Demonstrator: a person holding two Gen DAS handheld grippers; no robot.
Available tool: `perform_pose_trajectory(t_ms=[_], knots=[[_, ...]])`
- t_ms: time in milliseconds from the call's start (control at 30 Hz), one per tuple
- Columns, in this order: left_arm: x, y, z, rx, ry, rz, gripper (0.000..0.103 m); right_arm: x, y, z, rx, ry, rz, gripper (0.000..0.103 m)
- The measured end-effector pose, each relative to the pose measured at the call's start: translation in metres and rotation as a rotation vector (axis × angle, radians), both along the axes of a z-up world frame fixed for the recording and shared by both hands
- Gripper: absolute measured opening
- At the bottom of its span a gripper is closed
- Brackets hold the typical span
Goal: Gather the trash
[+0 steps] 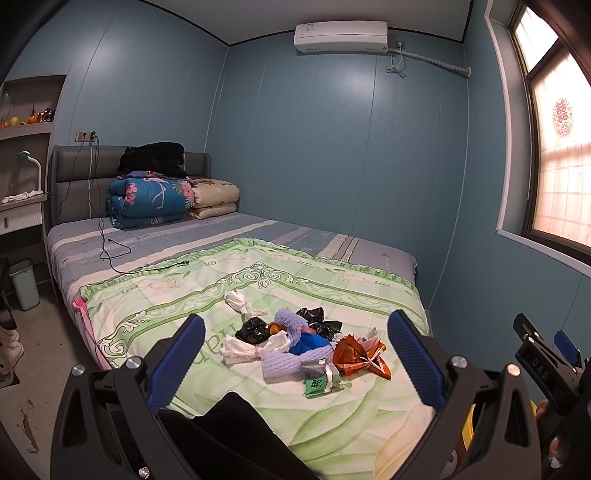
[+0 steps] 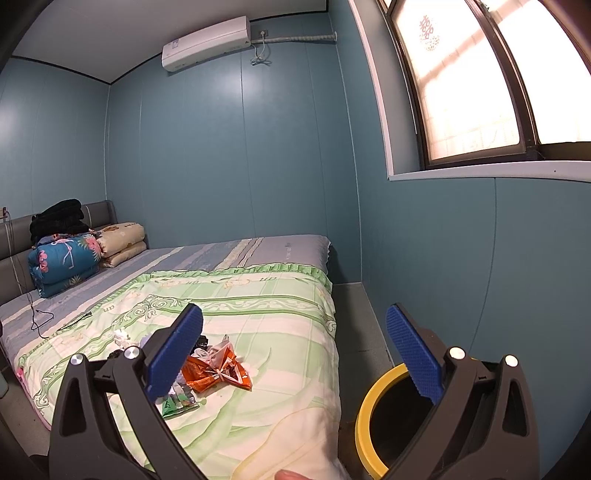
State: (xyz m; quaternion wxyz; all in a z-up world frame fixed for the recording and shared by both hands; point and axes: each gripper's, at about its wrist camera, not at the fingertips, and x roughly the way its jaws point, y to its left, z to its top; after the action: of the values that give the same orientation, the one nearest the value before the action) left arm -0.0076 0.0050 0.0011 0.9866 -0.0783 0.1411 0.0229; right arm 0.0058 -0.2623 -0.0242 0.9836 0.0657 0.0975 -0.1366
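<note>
Left wrist view: left gripper [image 1: 295, 354] and right gripper [image 2: 293, 354] both spread wide and empty above the trash pile [image 1: 299, 343] on the bed [image 1: 155, 306], bin [image 2: 364, 413] beside it; likely risk: light wrappers slip, or pads snag the blanket

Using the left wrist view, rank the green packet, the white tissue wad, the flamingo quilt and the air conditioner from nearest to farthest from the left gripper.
From the left gripper:
1. Green packet, between the fingers.
2. White tissue wad, mid-bed.
3. Flamingo quilt, by the headboard.
4. Air conditioner, high on the far wall.
</note>
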Motion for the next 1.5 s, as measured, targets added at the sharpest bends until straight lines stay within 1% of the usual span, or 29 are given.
perform_pose_trajectory(t_ms=[667, 900, 1100, 1167, 1233, 1367, 1400, 1467, 1500], knots=[[0.001, 0.004, 0.002, -0.014, 0.022, 0.005, 0.096, 0.002, 0.001, 0.0, -0.001, 0.004, 0.003, 0.095], [0.016, 0.012, -0.005, -0.007, 0.054, 0.0, 0.096, 0.008, 0.002, -0.005, -0.001, 0.013, -0.018, 0.095], [0.048, 0.029, -0.022, 0.02, 0.121, -0.035, 0.096, 0.025, -0.004, -0.012, 0.041, -0.005, 0.028, 0.095], [0.06, 0.038, -0.031, 0.019, 0.134, -0.042, 0.096, 0.035, -0.004, -0.016, 0.029, -0.018, 0.05, 0.095], [0.075, 0.048, -0.042, 0.005, 0.166, -0.053, 0.096, 0.052, -0.002, -0.023, 0.005, 0.0, 0.064, 0.095], [0.111, 0.085, -0.075, -0.086, 0.25, -0.033, 0.096, 0.088, -0.006, -0.039, 0.029, 0.059, 0.109, 0.095], [0.12, 0.093, -0.084, -0.095, 0.273, -0.04, 0.096, 0.095, -0.007, -0.042, 0.029, 0.067, 0.117, 0.095], [0.131, 0.102, -0.096, -0.082, 0.3, -0.062, 0.096, 0.111, -0.008, -0.048, 0.037, 0.098, 0.131, 0.095], [0.137, 0.104, -0.101, -0.061, 0.311, -0.072, 0.096, 0.122, -0.009, -0.052, 0.056, 0.119, 0.148, 0.095]])
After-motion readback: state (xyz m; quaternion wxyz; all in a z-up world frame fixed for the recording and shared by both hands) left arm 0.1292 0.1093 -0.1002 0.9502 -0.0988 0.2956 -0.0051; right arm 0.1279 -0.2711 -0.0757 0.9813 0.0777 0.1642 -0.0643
